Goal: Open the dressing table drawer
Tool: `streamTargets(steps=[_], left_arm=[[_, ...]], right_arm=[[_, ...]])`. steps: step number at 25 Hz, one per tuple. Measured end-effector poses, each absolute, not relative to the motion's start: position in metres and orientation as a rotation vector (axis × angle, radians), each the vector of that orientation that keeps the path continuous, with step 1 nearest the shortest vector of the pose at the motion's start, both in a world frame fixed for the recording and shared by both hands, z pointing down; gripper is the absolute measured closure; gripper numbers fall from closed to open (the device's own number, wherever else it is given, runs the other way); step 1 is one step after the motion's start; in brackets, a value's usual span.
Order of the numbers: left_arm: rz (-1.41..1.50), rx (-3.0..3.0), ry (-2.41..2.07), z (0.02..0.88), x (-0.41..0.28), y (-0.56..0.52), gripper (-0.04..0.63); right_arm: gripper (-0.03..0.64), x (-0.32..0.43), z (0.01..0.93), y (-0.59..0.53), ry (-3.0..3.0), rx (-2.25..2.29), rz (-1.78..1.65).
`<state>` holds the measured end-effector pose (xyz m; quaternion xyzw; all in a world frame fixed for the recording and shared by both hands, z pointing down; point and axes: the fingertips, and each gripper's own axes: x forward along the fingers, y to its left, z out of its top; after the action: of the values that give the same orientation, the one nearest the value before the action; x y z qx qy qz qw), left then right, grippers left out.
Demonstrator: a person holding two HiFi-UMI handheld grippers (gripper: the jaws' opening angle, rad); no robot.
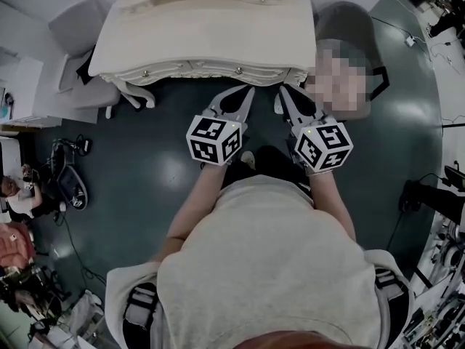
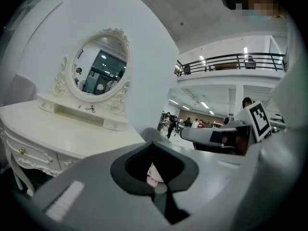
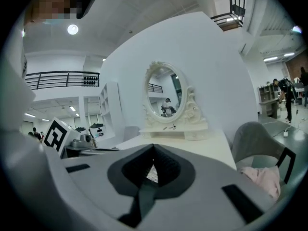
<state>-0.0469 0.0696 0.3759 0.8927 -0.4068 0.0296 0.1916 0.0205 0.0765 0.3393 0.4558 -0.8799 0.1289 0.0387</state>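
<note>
Grey chair far left, beside white bench. Drawer shut, in the bench's front edge. Left gripper and right gripper near that front over dark floor, fingers pressed together, empty. Second chair right, pink cloth on its seat.

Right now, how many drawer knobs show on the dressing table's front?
2 in the head view: the left knob toward the front's left end, the right knob right of its middle. More may be hidden under the tabletop edge.
</note>
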Motion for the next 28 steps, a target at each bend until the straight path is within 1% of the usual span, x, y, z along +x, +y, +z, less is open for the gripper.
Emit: streamTargets(steps=[8,14,28], left_arm=[[0.045,2.464,-1.165,0.379,-0.061,0.036,0.586],[0.050,2.463,-1.173,0.390,-0.069,-0.005,0.586],[0.110,2.483,-1.263,0.384,-0.065,-0.165,0.586]], right_arm=[[0.609,0.018,0.329,0.034,-2.709,1.416,0.379],[0.609,0.007,0.344,-0.015,-2.718,1.390,0.399],[0.609,0.000,0.340,-0.179,-2.784,1.281,0.390]])
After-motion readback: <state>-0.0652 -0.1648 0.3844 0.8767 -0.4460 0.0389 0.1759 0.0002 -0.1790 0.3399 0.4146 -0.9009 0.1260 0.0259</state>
